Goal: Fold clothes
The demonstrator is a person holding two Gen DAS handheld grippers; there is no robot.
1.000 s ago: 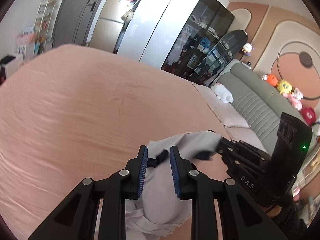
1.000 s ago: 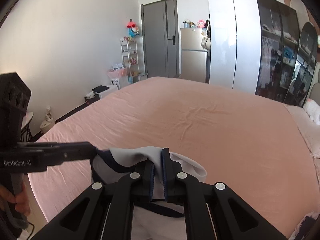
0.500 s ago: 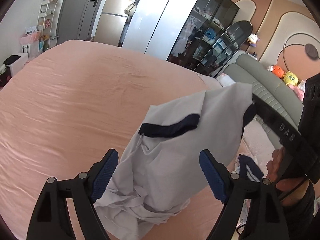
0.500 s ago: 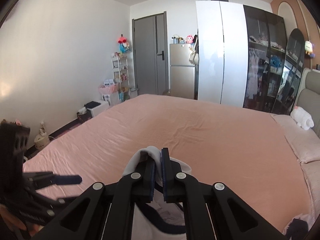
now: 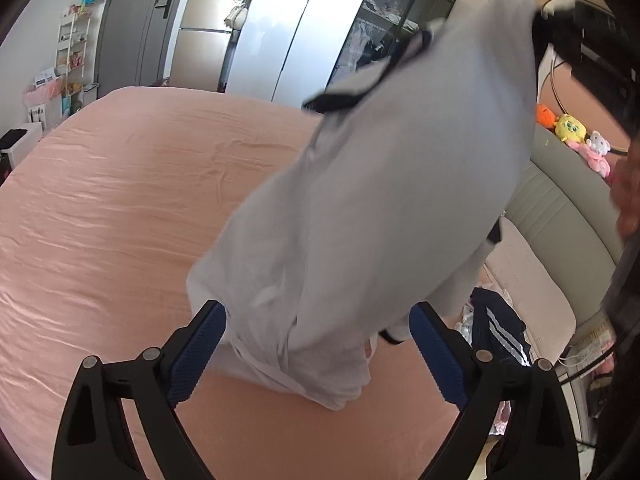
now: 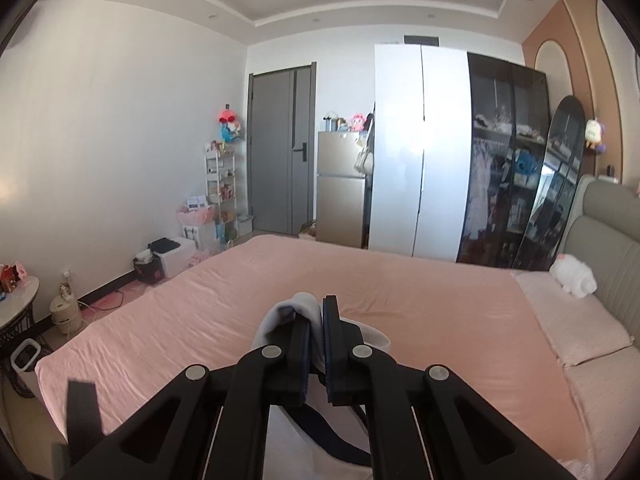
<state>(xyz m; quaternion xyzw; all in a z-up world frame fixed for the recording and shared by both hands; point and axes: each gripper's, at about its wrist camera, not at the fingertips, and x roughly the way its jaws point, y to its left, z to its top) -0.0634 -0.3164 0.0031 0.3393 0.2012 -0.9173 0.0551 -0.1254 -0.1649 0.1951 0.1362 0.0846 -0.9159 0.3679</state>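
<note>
We see a pale grey, navy-trimmed cloth shirt [image 5: 392, 184] hanging crumpled in the air, its lower end touching the pink bedsheet [image 5: 100, 208].

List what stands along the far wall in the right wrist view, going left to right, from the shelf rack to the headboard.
Shelf rack → grey door → fridge → white wardrobe → dark glass cabinet → grey headboard.

The motion-blurred pale garment [image 5: 384, 184] hides much of the headboard [image 5: 560, 208] behind it.
</note>
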